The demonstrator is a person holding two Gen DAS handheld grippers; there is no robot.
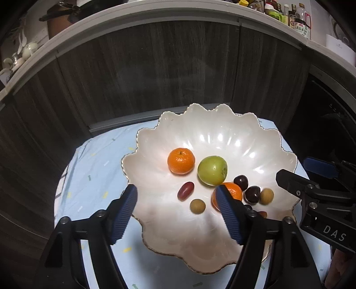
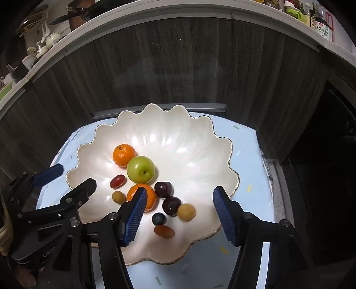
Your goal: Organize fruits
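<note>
A white scalloped bowl [image 1: 200, 115] [image 2: 178, 124] on a pale blue cloth holds the fruit. In it lie a tangerine [image 1: 181, 161] [image 2: 124, 155], a green apple [image 1: 212, 170] [image 2: 140, 169], a second tangerine [image 1: 233, 191] [image 2: 135, 194], a red grape [image 1: 185, 190] [image 2: 117, 181], two brown longans [image 1: 197, 206] [image 2: 186, 212], two dark cherries [image 1: 252, 194] [image 2: 163, 189], a blueberry [image 2: 159, 219] and another red grape [image 2: 164, 231]. My left gripper [image 1: 175, 189] hangs open above the bowl's left half with nothing held. Over the right half my right gripper [image 2: 180, 191] is open too, with nothing between its pads.
The cloth-covered stand [image 1: 93, 169] is small, and the bowl fills most of it. Dark wood cabinet doors [image 1: 155, 66] rise right behind. A counter above carries bottles [image 1: 300, 20] and crockery [image 1: 26, 51]. A dark appliance [image 2: 333, 155] stands at the right.
</note>
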